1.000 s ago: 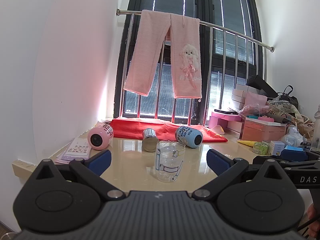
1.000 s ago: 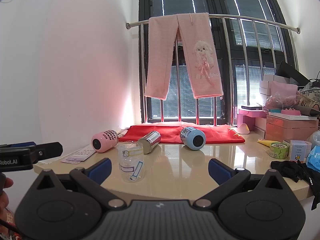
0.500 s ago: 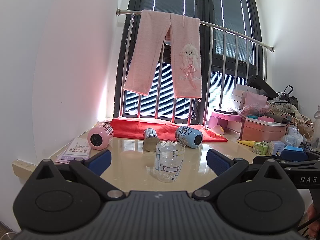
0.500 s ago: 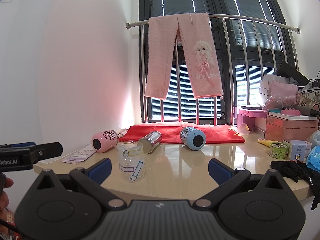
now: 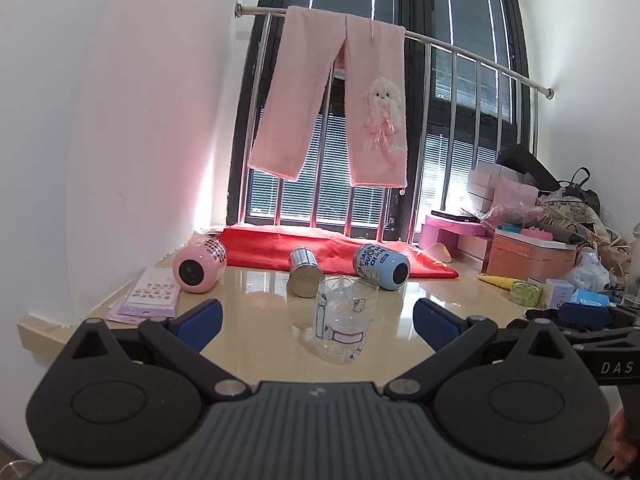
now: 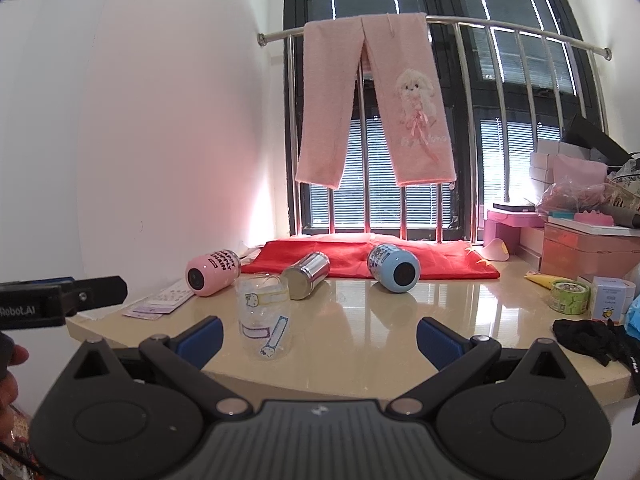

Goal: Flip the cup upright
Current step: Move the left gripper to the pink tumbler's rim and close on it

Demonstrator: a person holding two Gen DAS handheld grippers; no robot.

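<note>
A clear glass cup with cartoon prints stands upright on the beige counter; it also shows in the right wrist view. Behind it three cups lie on their sides: a pink one, a steel one and a blue one. My left gripper is open and empty, just in front of the glass cup. My right gripper is open and empty, back from the counter's front edge.
A red cloth lies under the window rail, where pink trousers hang. Sticker sheets lie at the counter's left. Boxes, tape roll and black cloth crowd the right side. The white wall is on the left.
</note>
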